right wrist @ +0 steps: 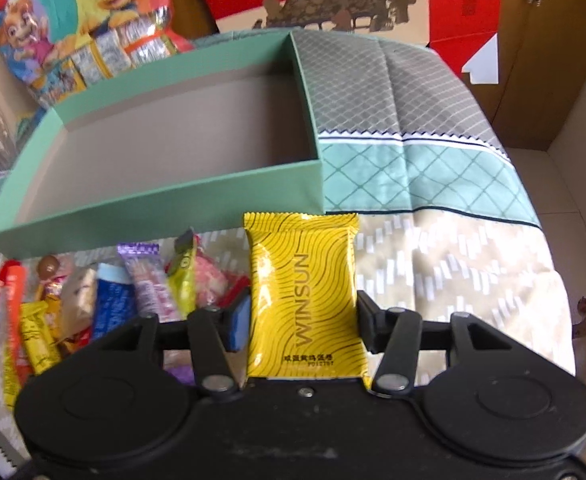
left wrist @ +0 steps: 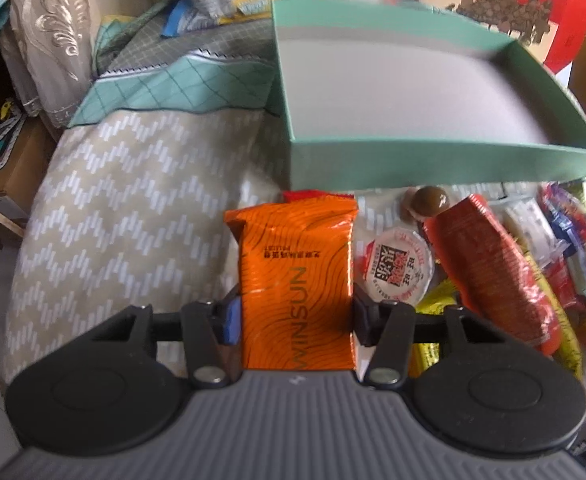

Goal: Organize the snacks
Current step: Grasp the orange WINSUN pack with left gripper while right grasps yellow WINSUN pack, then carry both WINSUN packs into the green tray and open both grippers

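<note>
Gripping orange packet, yellow packet

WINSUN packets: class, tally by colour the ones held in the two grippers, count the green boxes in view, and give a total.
Orange WINSUN packet, in the left gripper: 1
Yellow WINSUN packet, in the right gripper: 1
Green box, nothing visible inside: 1
Total: 3
</note>
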A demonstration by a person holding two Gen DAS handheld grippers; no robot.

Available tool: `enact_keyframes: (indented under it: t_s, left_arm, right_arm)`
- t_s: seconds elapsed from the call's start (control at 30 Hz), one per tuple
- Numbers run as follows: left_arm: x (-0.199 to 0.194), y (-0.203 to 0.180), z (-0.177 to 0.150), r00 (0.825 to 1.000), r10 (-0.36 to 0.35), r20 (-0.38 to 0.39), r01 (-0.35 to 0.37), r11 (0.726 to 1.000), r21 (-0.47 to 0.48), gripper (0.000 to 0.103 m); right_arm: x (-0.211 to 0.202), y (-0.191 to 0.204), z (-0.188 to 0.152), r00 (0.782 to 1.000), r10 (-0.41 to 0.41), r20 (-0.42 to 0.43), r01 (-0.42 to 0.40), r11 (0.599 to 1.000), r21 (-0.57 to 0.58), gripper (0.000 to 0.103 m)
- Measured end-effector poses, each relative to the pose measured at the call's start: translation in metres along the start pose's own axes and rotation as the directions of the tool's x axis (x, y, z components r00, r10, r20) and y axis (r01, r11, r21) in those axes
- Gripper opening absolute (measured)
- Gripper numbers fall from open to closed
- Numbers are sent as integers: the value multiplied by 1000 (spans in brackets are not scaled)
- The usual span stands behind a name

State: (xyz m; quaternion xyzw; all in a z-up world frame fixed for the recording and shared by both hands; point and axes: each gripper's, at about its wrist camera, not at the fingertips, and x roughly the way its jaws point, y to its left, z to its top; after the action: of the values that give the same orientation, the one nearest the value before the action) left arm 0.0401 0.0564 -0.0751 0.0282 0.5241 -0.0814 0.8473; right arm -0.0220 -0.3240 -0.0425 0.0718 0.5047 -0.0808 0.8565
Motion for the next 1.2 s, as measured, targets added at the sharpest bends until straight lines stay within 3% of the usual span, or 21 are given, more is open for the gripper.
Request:
enact_keyframes:
  t_s: [0.2, 0.43, 0.6, 0.73, 1.03, 1.13, 1.17, 1.2]
  left_arm:
    - [-33, 5, 25, 997, -11, 79, 11, 1000, 0, 51]
    - [-32, -7, 112, 985, -21, 171, 16, 999, 28, 51]
    - [-2, -19, 176, 983, -6, 182, 3, 1000, 16, 51]
    - [37, -23, 208, 989, 20, 150, -20, 1000, -5, 51]
    - [92, -29, 231, 993, 49, 105, -50, 999, 10, 53]
    - [98, -32, 232, 991, 68, 115, -71, 997, 20, 64]
    - [98, -33, 232, 992, 51, 113, -54, 998, 18, 74]
    - [97, -35, 231, 993, 39, 114, -42, 999, 17, 83]
  right_arm:
    - [-39, -2, 17, 995, 36, 88, -38, 999, 23, 51]
    - [-37, 18, 88, 981, 98, 169, -101, 995, 9, 51]
    - [-2, 32, 159, 978, 99, 183, -103, 995, 11, 51]
    - [48, 40, 195, 985, 88, 145, -89, 996, 2, 51]
    - [121, 40, 208, 993, 88, 78, -87, 996, -14, 53]
    - [129, 41, 208, 990, 106, 90, -105, 994, -14, 66]
    - [128, 41, 207, 988, 118, 97, -119, 993, 1, 83]
    - [127, 41, 207, 986, 129, 106, -131, 991, 13, 94]
